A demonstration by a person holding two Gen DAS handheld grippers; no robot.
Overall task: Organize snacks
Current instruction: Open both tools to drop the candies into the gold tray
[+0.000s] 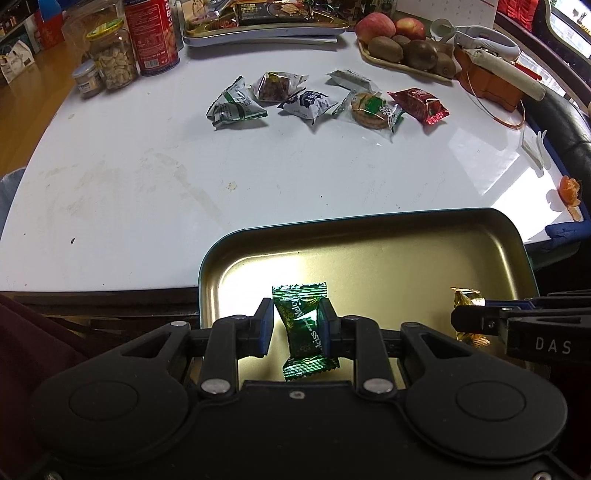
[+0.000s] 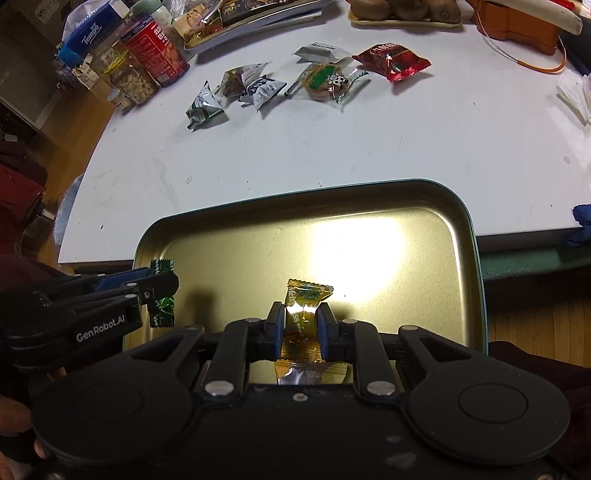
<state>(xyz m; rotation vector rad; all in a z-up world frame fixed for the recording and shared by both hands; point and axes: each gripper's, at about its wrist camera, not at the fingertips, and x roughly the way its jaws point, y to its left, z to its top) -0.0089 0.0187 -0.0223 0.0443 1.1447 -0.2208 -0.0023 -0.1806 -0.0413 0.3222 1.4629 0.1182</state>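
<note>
My left gripper is shut on a green foil candy, held over the near left part of a gold metal tray. The right gripper is shut on a yellow foil candy above the same tray. Each gripper shows in the other's view: the right one with its yellow candy, the left one with the green candy. Several wrapped snacks lie in a row farther back on the white table, among them a red packet and a biscuit pack.
At the back stand a red can, a jar of nuts, a second tray with snacks and a fruit tray with apples and kiwis. An orange object with a white handle sits far right. The gold tray overhangs the table's near edge.
</note>
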